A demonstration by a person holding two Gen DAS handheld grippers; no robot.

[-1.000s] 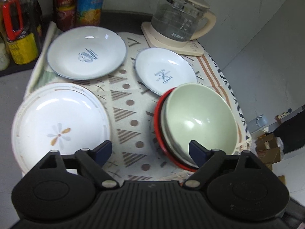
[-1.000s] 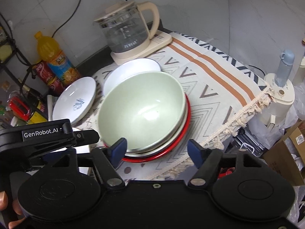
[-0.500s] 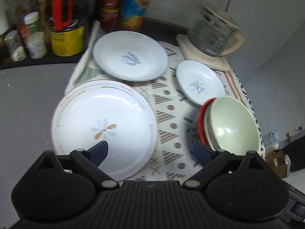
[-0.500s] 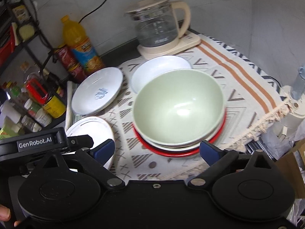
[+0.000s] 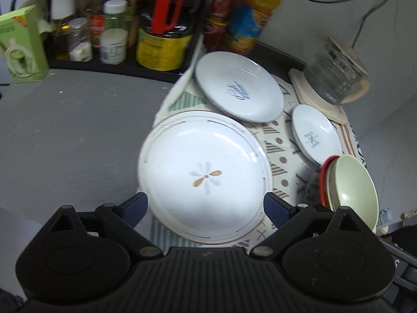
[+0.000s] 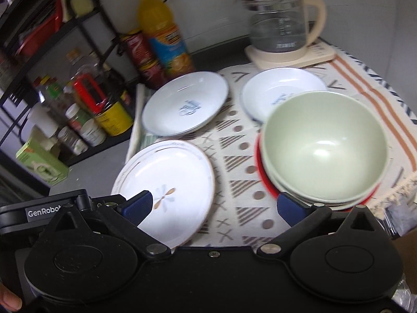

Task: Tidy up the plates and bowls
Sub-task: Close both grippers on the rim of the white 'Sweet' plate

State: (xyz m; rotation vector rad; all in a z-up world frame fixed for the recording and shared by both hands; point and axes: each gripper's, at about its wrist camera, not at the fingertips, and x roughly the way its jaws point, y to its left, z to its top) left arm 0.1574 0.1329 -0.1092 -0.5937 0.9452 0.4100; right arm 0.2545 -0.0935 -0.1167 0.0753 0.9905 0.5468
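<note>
3 plates lie on the patterned cloth (image 6: 242,182) over the desk: a large flower plate (image 5: 206,174) nearest, a blue-rimmed plate (image 5: 239,91) behind it, a small plate (image 5: 315,135) beside the kettle (image 6: 281,26). The green bowl (image 6: 323,146) tops a stack. The left gripper (image 5: 206,208) hangs with jaws wide, empty; the right gripper's (image 6: 213,206) jaws are opening, empty.

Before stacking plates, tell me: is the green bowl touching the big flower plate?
Apart. The right wrist view shows a strip of patterned cloth between the green bowl and the flower plate.
</note>
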